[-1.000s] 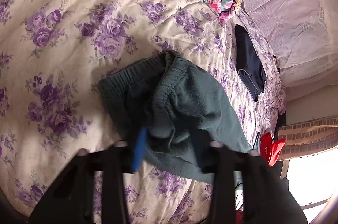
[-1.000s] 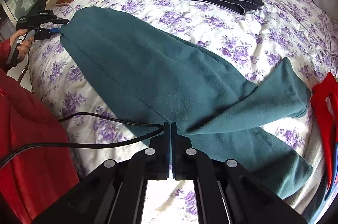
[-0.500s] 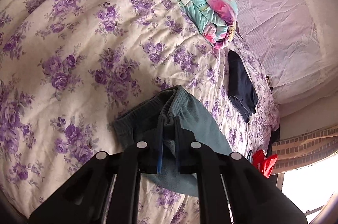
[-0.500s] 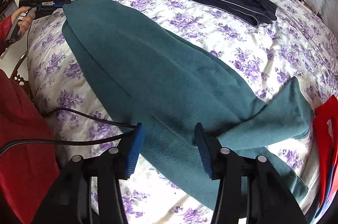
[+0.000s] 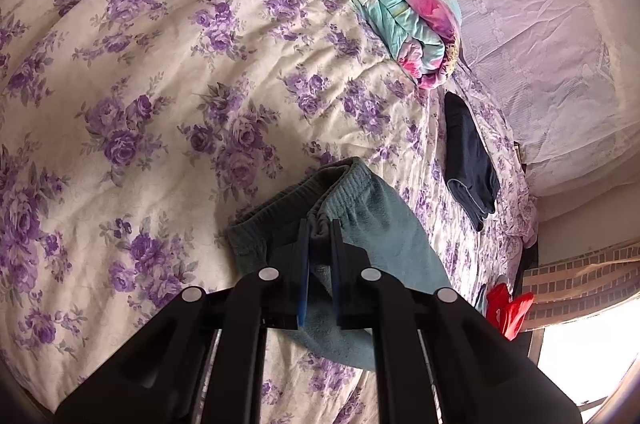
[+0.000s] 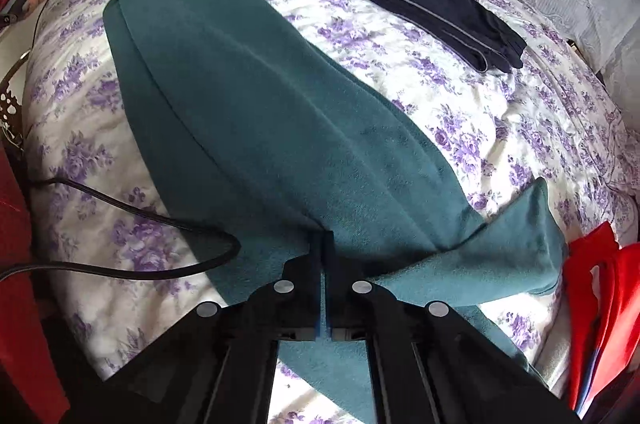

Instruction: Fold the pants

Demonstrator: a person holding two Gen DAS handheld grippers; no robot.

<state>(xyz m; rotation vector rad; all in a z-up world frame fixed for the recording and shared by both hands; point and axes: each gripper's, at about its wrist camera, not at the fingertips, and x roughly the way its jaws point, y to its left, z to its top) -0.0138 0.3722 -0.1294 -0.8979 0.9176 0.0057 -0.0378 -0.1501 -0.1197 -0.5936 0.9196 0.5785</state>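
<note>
Teal fleece pants [image 6: 256,112] lie stretched along the floral bed [image 6: 460,112], legs stacked, the top leg's end folded sideways. At their left end my left hand-held gripper [image 5: 319,224] is clamped on the gathered waistband [image 5: 320,200]. Nearer me, my right hand-held gripper [image 6: 323,236] has its jaws pressed together at the edge of the legs; whether fleece is pinched there I cannot tell. Farther right lie dark folded pants [image 6: 440,12] and a red garment [image 6: 600,304].
</note>
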